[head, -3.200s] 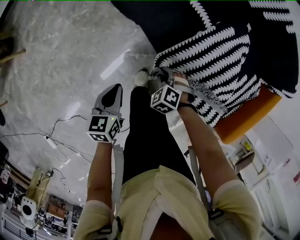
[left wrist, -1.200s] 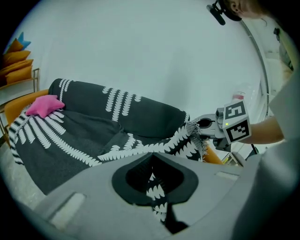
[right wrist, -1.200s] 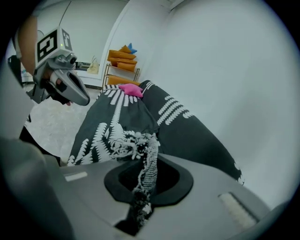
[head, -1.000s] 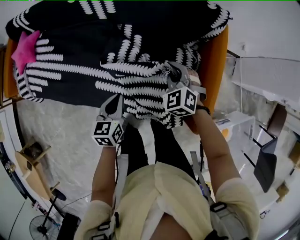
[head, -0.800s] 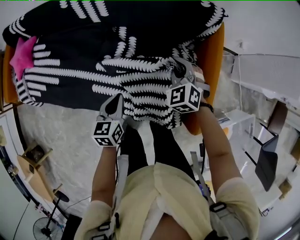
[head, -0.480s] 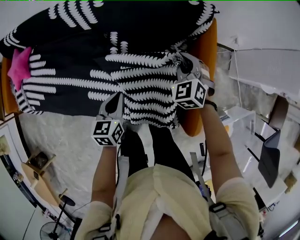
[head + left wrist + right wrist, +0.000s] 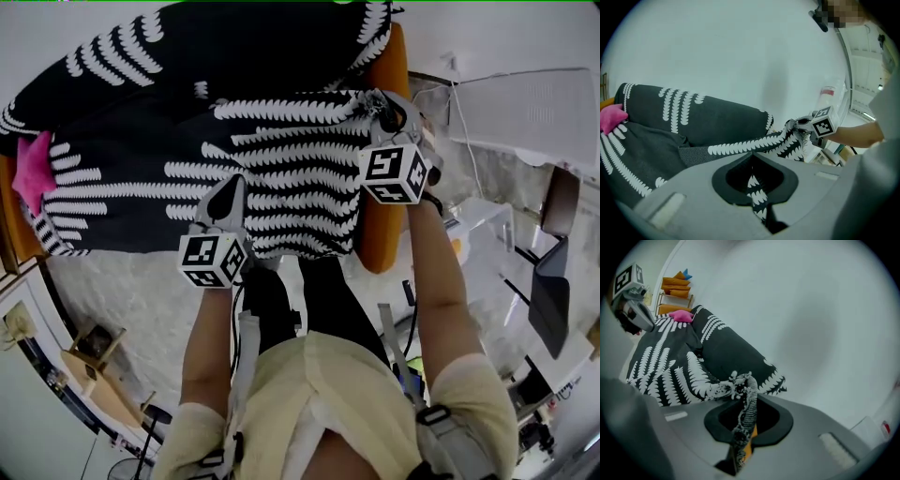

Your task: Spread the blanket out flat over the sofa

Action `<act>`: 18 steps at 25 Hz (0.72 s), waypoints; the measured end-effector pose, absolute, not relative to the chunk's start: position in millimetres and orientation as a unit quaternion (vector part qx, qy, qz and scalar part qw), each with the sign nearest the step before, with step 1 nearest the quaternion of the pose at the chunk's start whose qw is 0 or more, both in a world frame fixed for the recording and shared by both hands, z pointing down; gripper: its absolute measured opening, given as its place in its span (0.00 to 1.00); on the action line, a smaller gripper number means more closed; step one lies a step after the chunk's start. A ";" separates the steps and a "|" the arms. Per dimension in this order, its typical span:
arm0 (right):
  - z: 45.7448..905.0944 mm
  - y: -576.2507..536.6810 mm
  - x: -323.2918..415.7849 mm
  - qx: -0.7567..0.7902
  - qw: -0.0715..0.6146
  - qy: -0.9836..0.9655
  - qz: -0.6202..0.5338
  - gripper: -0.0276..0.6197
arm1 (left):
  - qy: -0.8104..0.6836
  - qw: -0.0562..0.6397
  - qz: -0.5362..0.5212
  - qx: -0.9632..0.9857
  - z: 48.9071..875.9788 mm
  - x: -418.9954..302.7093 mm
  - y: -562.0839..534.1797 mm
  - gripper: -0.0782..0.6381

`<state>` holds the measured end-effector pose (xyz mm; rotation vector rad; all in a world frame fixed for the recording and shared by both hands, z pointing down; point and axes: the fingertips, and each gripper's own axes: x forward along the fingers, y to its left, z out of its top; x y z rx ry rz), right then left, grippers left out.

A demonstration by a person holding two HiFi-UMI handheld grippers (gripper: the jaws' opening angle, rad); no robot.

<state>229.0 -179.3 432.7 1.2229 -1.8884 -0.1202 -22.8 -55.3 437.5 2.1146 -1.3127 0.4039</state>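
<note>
Both clamped shut on the blanket (image 7: 281, 178) hem: left gripper (image 7: 227, 187) at the front drop, right gripper (image 7: 381, 101) further in by the sofa (image 7: 375, 225) arm, hem running across between them, rest lying ahead over seat and back, seemingly near flat.
</note>
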 end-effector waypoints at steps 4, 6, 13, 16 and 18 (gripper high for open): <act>425.9 -184.4 260.4 0.524 0.422 -0.739 -0.036 0.08 | -0.472 0.292 0.148 0.818 429.8 5.4 -77.8 0.11; 420.8 -185.1 274.7 0.539 0.418 -0.731 -0.030 0.08 | -0.459 0.287 0.148 0.828 425.7 20.5 -85.0 0.11; 425.2 -182.5 314.4 0.582 0.404 -0.705 0.018 0.08 | -0.432 0.276 0.152 0.845 423.1 54.7 -109.5 0.11; 429.2 -177.5 323.4 0.598 0.394 -0.697 0.038 0.08 | -0.428 0.271 0.160 0.847 425.8 60.4 -118.7 0.11; 431.3 -175.8 326.9 0.606 0.386 -0.694 0.050 0.08 | -0.429 0.272 0.165 0.846 428.1 62.7 -123.8 0.11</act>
